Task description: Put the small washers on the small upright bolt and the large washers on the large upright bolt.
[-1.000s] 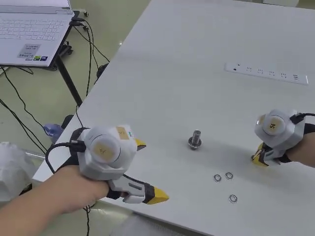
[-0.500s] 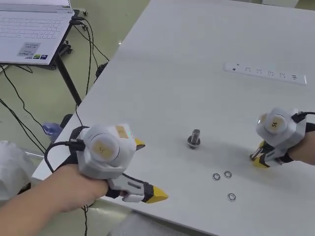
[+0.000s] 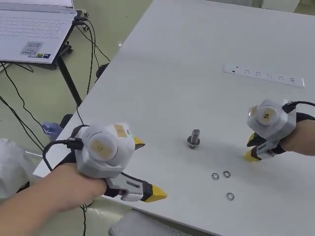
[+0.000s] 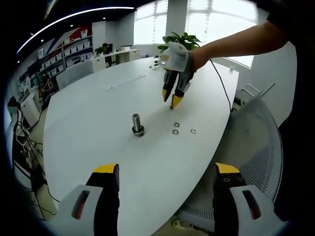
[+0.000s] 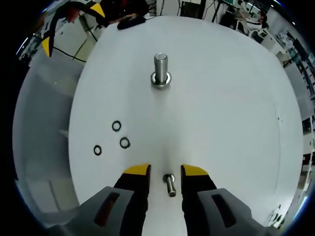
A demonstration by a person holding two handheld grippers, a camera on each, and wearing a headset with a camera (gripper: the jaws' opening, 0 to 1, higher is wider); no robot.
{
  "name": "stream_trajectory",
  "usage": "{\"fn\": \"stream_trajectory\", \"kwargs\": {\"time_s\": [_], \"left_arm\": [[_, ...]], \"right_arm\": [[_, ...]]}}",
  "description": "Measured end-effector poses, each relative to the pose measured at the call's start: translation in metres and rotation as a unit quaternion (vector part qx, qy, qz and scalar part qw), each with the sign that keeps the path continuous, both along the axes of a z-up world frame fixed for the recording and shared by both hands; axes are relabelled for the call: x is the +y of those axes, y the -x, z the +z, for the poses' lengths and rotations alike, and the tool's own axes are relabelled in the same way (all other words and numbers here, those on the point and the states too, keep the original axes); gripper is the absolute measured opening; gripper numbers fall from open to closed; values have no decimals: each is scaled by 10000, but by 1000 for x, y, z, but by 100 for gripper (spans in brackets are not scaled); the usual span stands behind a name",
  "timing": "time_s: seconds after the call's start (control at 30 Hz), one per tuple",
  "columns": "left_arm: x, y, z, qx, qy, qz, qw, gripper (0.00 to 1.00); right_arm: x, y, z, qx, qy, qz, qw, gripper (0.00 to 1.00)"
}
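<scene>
We see a pale grey-white table (image 3: 187, 59) beneath two grippers cased in white and grey, the left gripper (image 3: 147, 168) and the right gripper (image 3: 250, 148) both tipped in bright yellow over black. The large bolt (image 3: 195, 138) and the small bolt (image 5: 169, 185) shine silver — bare metal — while the three washers (image 3: 215, 176) read as dark-edged silver rings. A white power strip (image 3: 263, 75) shows a row of dark sockets. Beyond the table we note a white laptop (image 3: 32, 29), black cables (image 3: 91, 44) and a pale green floor (image 3: 34, 98).
</scene>
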State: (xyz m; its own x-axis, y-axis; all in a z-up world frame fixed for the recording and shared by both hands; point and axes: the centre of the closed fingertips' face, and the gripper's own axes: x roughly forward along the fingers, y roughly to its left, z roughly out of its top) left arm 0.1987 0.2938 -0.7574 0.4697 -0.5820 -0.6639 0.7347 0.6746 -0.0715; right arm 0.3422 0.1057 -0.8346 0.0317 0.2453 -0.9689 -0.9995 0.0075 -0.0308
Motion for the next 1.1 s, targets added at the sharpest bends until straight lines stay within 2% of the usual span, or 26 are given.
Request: {"fn": "stream_trajectory", "kwargs": {"time_s": [0.17, 0.33, 0.53, 0.7, 0.93, 1.1], "left_arm": [[1, 1, 2, 4, 79, 78, 9999, 78], [3, -1, 2, -34, 0, 69, 10000, 79], [1, -1, 1, -46, -28, 20, 10000, 80], [-1, -2, 2, -60, 38, 27, 10000, 81], [0, -3, 3, -77, 24, -21, 10000, 81], [0, -3, 4, -77, -11, -50, 10000, 80]], "right_arm": [[14, 13, 5, 38, -64, 266, 9996, 26], [25, 27, 4, 87, -133, 444, 9989, 28], [28, 42, -6, 190, -102, 581, 9981, 27], [29, 44, -15, 156, -136, 649, 9977, 27], [29, 49, -26, 143, -162, 635, 9977, 26], [26, 51, -37, 56, -70, 667, 9977, 26]]}}
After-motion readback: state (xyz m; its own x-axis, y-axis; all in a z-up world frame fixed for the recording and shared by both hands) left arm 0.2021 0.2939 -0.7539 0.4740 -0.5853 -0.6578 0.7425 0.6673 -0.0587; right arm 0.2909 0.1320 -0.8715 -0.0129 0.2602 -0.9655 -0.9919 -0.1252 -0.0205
